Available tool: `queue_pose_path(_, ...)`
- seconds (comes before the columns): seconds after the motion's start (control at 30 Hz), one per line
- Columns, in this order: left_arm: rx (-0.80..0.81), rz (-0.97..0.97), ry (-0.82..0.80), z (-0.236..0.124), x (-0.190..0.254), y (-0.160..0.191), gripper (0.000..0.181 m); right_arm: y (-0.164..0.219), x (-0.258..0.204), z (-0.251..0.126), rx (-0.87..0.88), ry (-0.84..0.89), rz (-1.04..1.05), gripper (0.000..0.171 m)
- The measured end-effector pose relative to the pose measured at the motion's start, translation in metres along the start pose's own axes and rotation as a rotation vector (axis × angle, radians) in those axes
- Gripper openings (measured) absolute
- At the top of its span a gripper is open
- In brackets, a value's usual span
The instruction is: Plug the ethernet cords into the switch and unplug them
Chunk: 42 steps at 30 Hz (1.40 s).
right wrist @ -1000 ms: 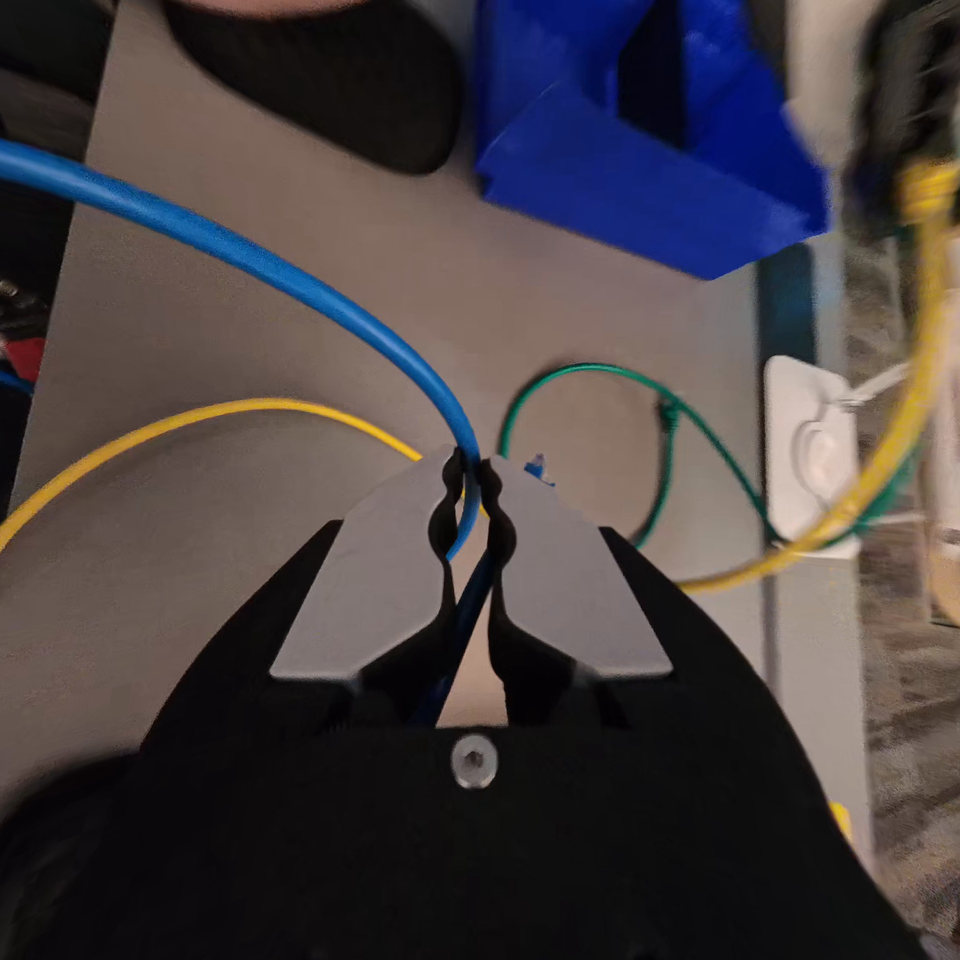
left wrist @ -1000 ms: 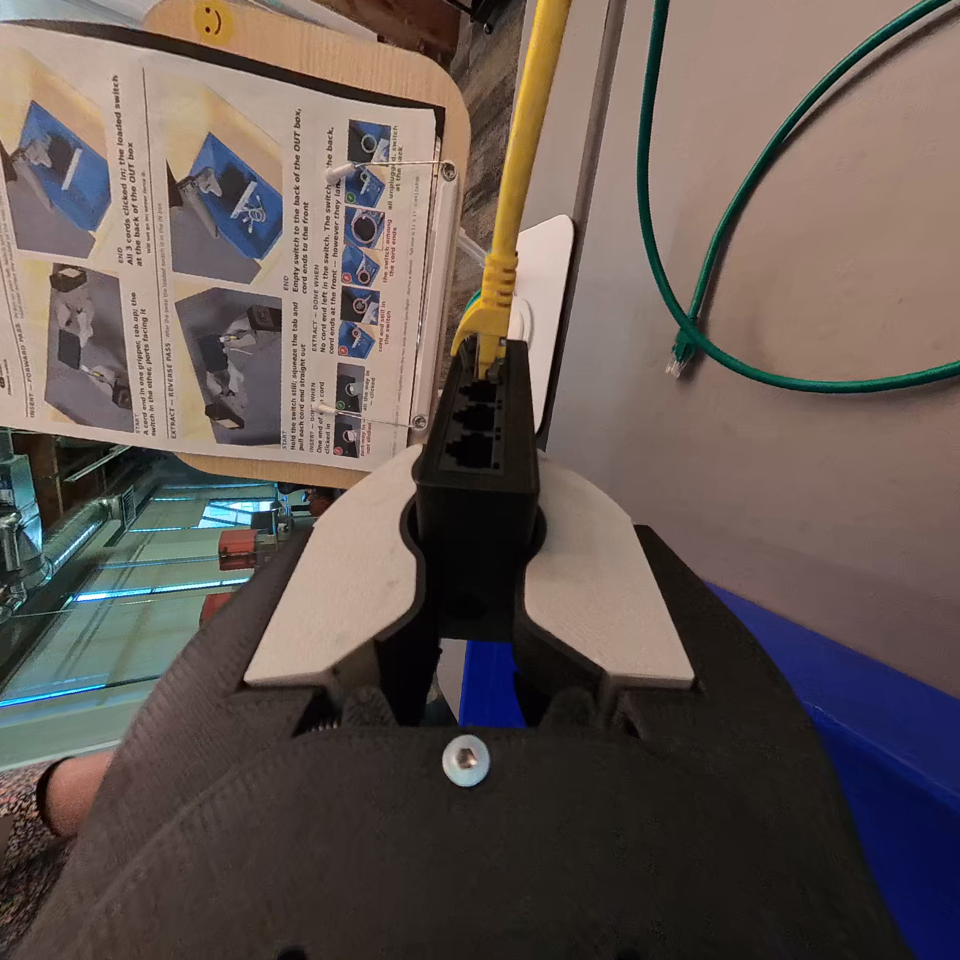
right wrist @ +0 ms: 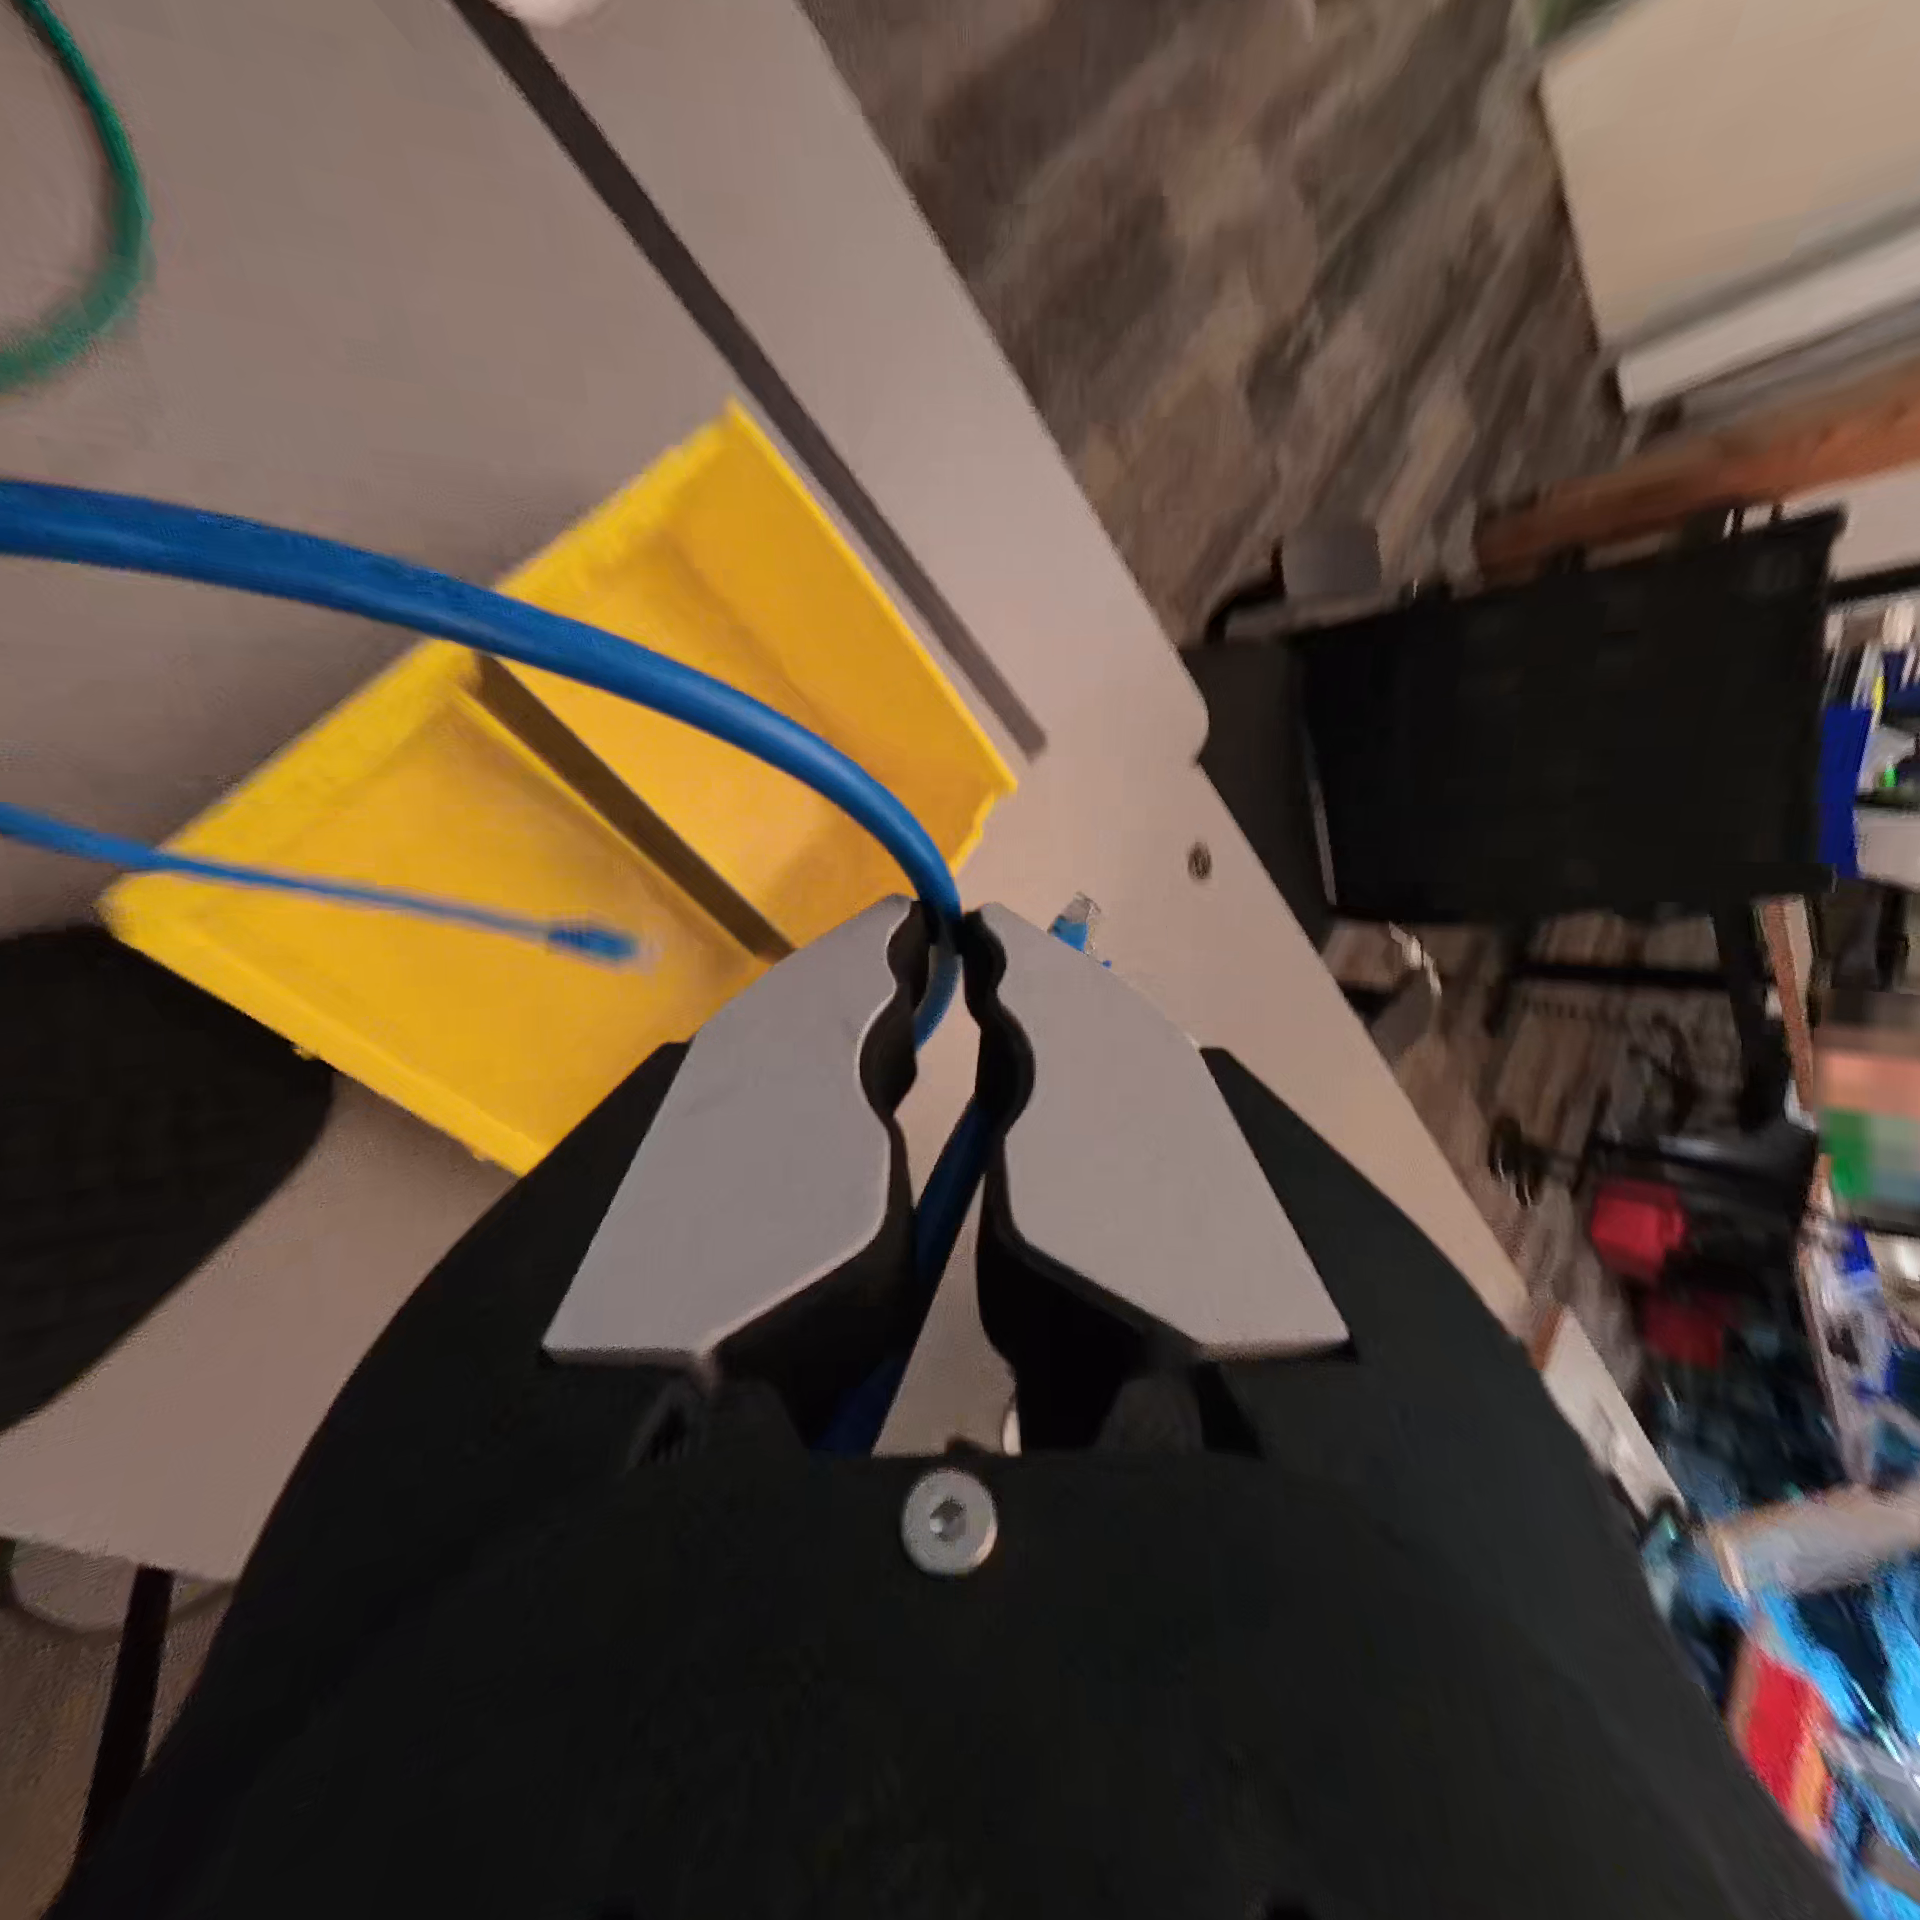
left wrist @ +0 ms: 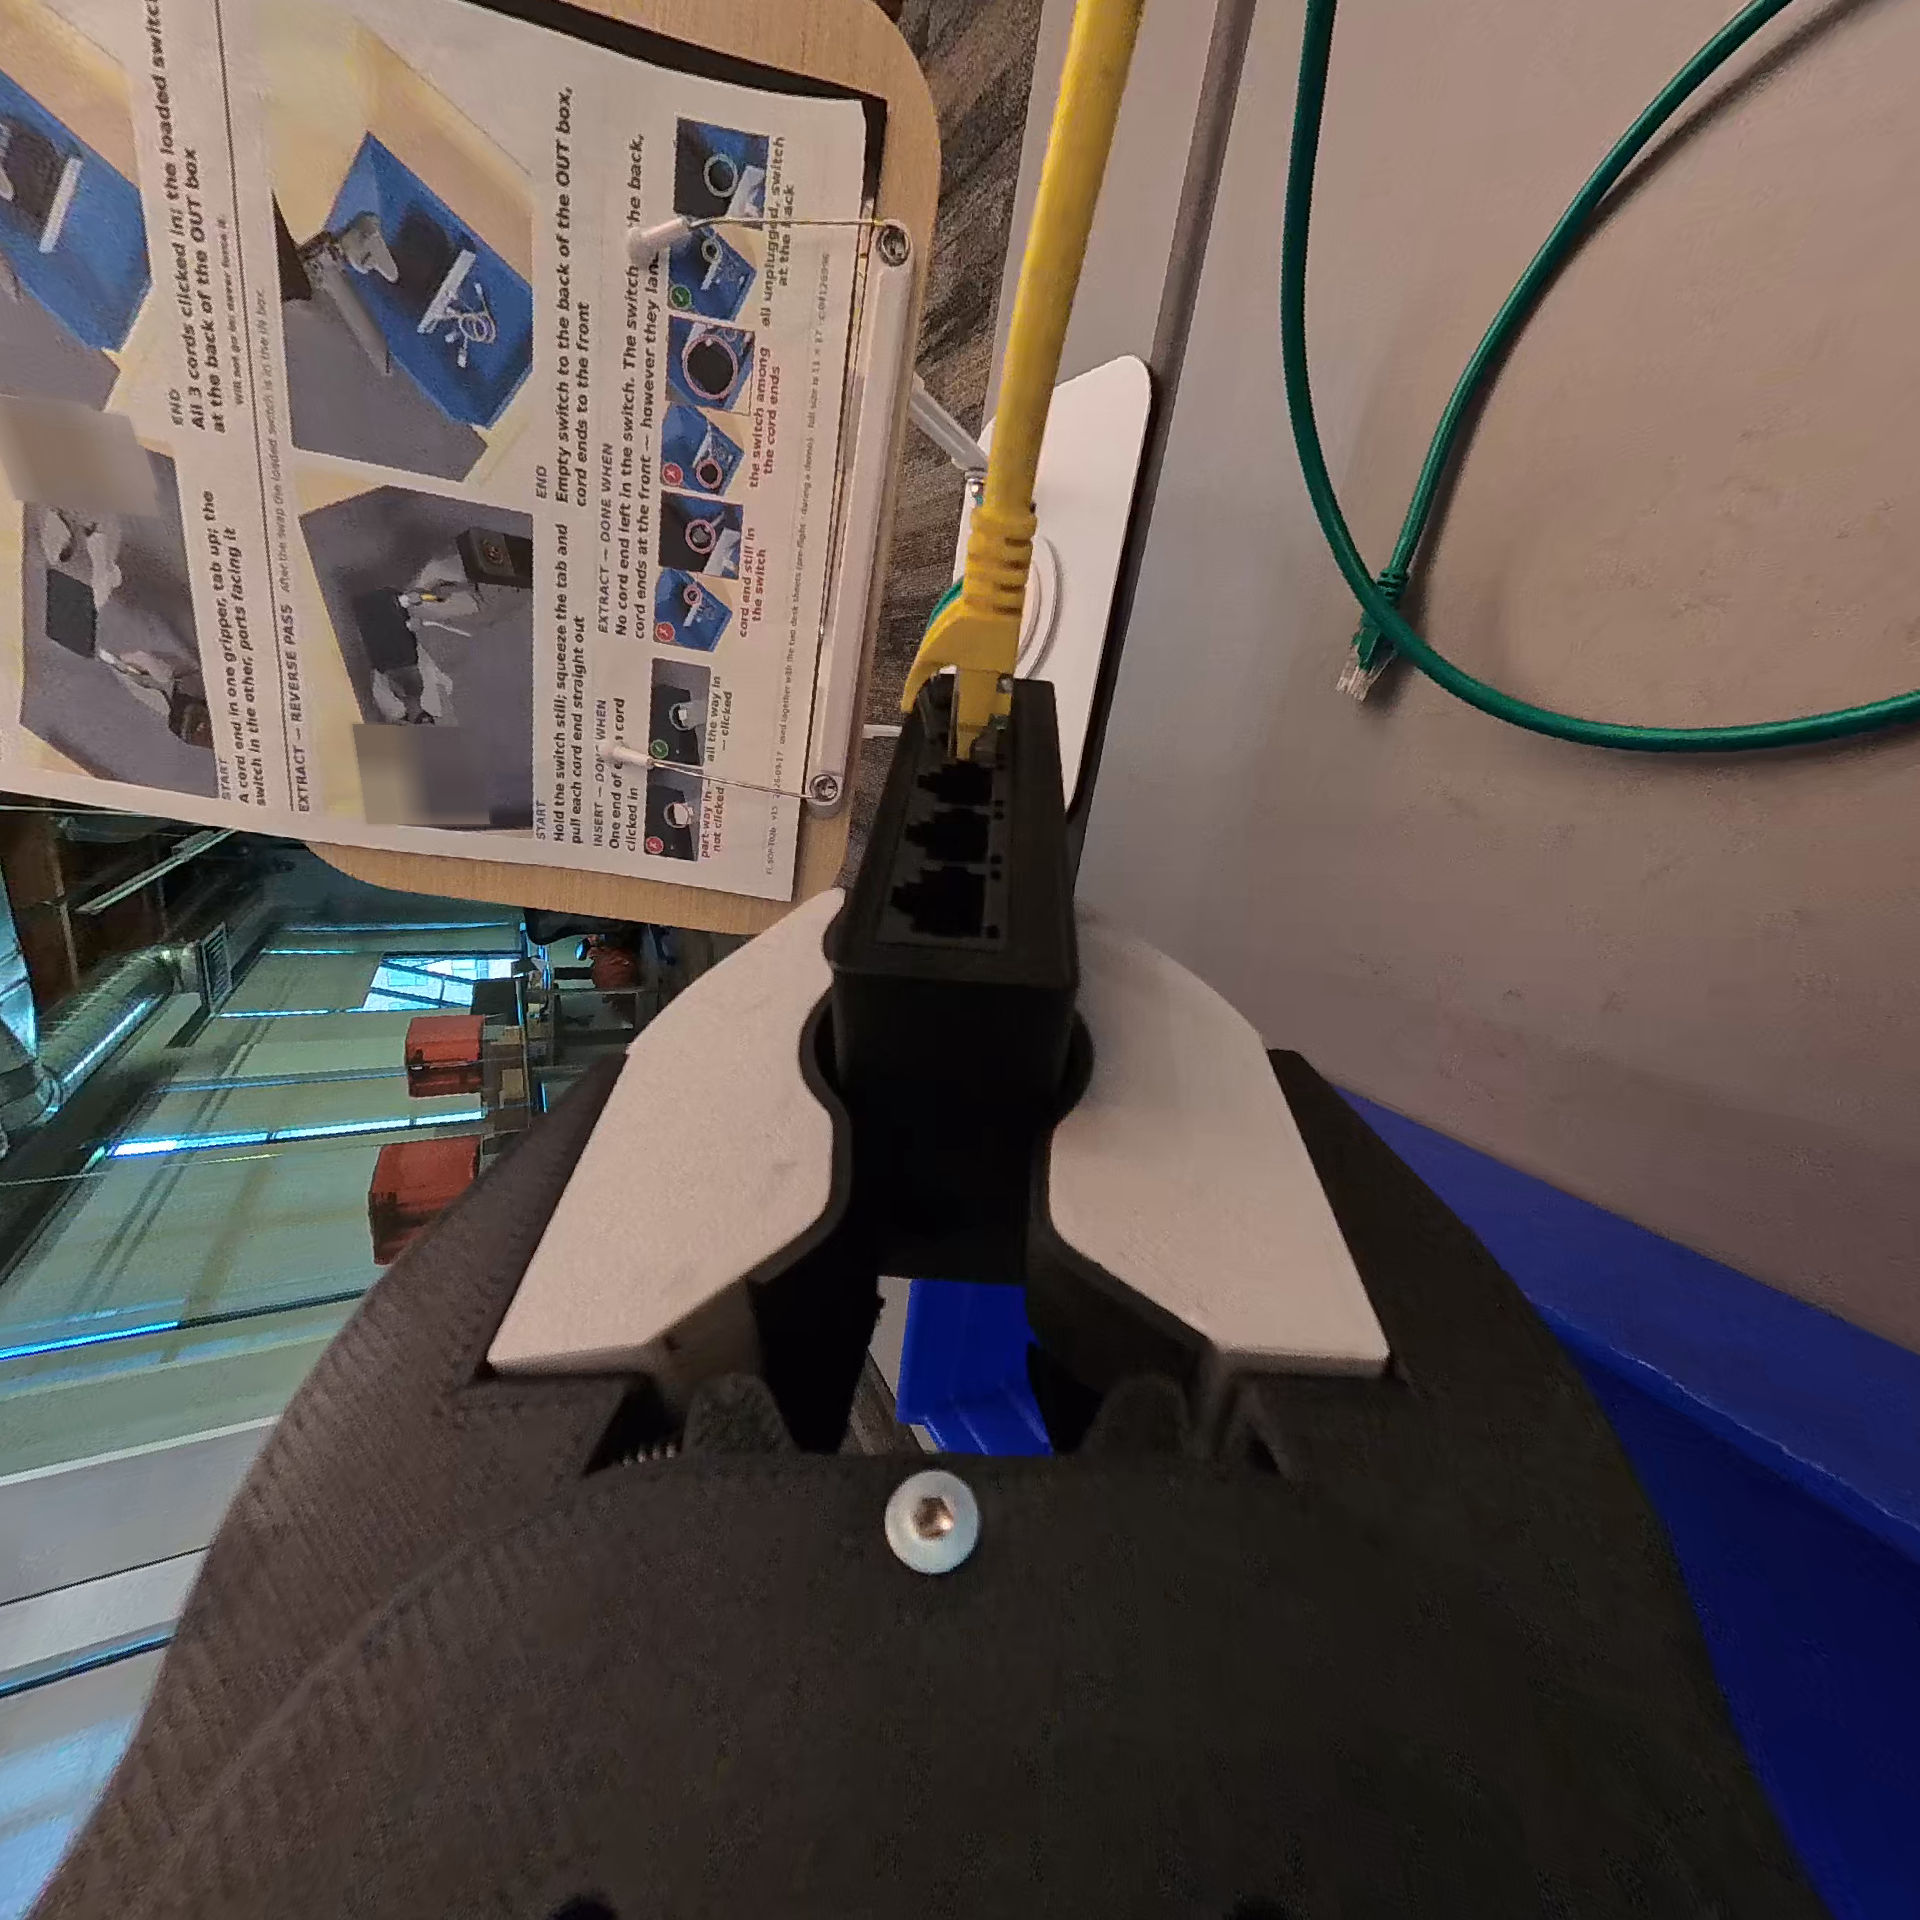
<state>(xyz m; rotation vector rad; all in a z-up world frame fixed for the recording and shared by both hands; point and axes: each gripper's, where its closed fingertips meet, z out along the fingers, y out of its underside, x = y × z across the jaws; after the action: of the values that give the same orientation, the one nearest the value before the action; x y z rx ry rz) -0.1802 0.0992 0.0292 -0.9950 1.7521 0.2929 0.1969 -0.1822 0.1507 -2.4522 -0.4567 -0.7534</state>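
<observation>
now we have the switch (left wrist: pixel 961 935) clamped between the fingers of the left tool (left wrist: pixel 951 997), which is closed snugly on its black body, ports facing up toward the camera. the yellow cord (left wrist: pixel 1049 343) sits in the farthest port, and the nearer ports look empty. whether its tab has clicked home we cannot tell from this angle.

the right tool (right wrist: pixel 940 935) is pinched nearly closed on the blue cord (right wrist: pixel 499 613), gripping it a little behind the plug (right wrist: pixel 1075 920), which pokes out just past the right fingertip. the right wrist view is smeared, so we cannot read which way the tab faces. the green cord (left wrist: pixel 1455 436) lies loose on the grey table (left wrist: pixel 1558 935), its clear plug free and well apart from the switch.

to do this step well, we judge that the blue plug should go into the port next to the yellow one. we would hold the switch dead still and bring the plug in square to the port face, tab on the matching side. since the grip is on the cable rather than the plug body, the plug may wobble or bend aside under pressure, so a short straight push is better than a long one. the slack of the blue cord loops near the yellow bin (right wrist: pixel 582 831); we would keep it from snagging there.
</observation>
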Motion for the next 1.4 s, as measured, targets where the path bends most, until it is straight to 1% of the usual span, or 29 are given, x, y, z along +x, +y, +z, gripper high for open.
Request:
queue_pose_path(0.07,0.000,-0.002,0.000,0.000,0.000,0.000,0.031,0.029,0.000,0.022,-0.136,0.013,-0.007,0.008)
queue_pose_path(0.17,-0.006,-0.003,0.002,0.001,0.000,0.002,0.031,0.061,-0.005,0.052,-0.286,0.031,-0.005,0.008)
queue_pose_path(0.23,-0.009,-0.004,0.006,0.002,0.001,0.003,0.031,0.073,-0.016,0.071,-0.340,0.025,-0.021,0.008)
queue_pose_path(0.33,-0.015,-0.002,0.010,0.004,0.002,0.003,0.031,0.077,-0.038,0.096,-0.362,-0.003,-0.039,0.008)
queue_pose_path(0.4,-0.017,0.002,0.011,0.005,0.003,0.003,0.031,0.074,-0.047,0.111,-0.358,-0.004,-0.025,0.008)
queue_pose_path(0.5,-0.021,0.007,0.016,0.006,0.004,0.002,0.031,0.065,-0.055,0.131,-0.321,0.016,0.085,0.008)
queue_pose_path(0.6,-0.022,0.008,0.019,0.006,0.005,0.002,0.031,0.063,-0.062,0.150,-0.290,0.041,0.292,0.009)
queue_pose_path(0.67,-0.022,0.006,0.019,0.006,0.005,0.002,0.031,0.071,-0.068,0.163,-0.288,0.062,0.435,0.009)
queue_pose_path(0.77,-0.023,0.002,0.020,0.006,0.005,0.003,0.031,0.081,-0.080,0.183,-0.239,0.073,0.621,0.010)
queue_pose_path(0.83,-0.026,0.005,0.022,0.006,0.005,0.002,0.031,0.088,-0.084,0.193,-0.216,0.098,0.678,0.011)
queue_pose_path(0.9,-0.026,0.010,0.024,0.006,0.006,0.001,0.031,0.085,-0.088,0.202,-0.143,0.097,0.742,0.016)
queue_pose_path(0.97,-0.022,0.013,0.027,0.005,0.007,-0.001,0.031,0.079,-0.094,0.207,-0.091,0.031,0.788,0.028)
queue_pose_path(1.1,-0.022,0.015,0.035,0.005,0.009,-0.002,0.031,0.063,-0.103,0.199,-0.007,-0.155,0.831,0.042)
queue_pose_path(1.17,-0.028,0.014,0.040,0.006,0.009,-0.001,0.031,0.055,-0.098,0.188,0.054,-0.211,0.853,0.049)
queue_pose_path(1.27,-0.035,0.013,0.045,0.006,0.010,0.001,0.031,0.040,-0.085,0.166,0.211,-0.272,0.917,0.056)
queue_pose_path(1.33,-0.034,0.010,0.046,0.006,0.010,0.001,0.031,0.032,-0.086,0.153,0.291,-0.388,0.995,0.070)
queue_pose_path(1.4,-0.033,0.008,0.047,0.005,0.010,0.001,0.031,0.031,-0.091,0.145,0.310,-0.513,1.068,0.075)
